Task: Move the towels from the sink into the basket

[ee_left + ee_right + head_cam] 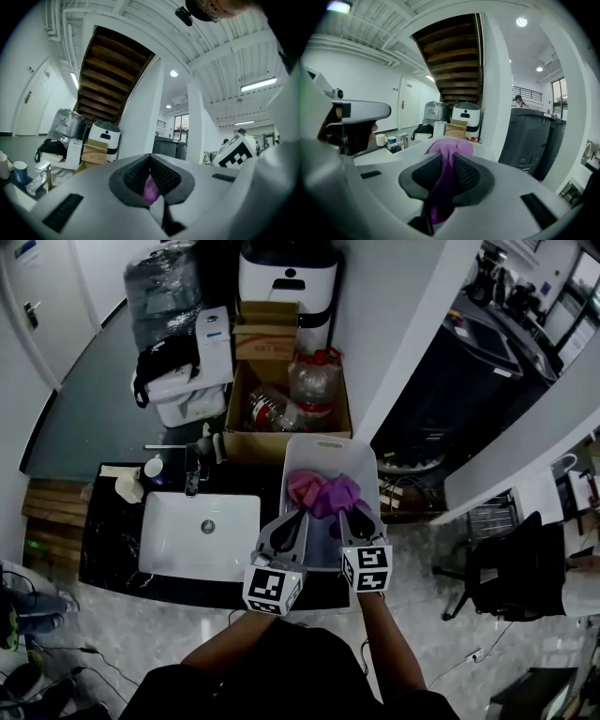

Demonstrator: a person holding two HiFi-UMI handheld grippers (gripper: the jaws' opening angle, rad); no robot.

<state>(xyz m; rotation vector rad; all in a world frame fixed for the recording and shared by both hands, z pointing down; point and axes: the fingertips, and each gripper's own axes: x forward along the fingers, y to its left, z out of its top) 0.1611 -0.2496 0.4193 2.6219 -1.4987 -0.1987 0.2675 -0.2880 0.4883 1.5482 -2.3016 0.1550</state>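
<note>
Towels [323, 493] in left gripper [300, 517] and right gripper [349, 515] hide basket's [319, 448] near half.

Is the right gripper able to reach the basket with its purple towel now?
Probably yes. The right gripper is shut on the purple towel, right over the white basket. The basket's top is open and nothing stands between them; the left gripper beside it grips pinkish cloth.

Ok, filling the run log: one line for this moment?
left tongs: shut on pink towel | right tongs: shut on purple towel | both over basket
</note>
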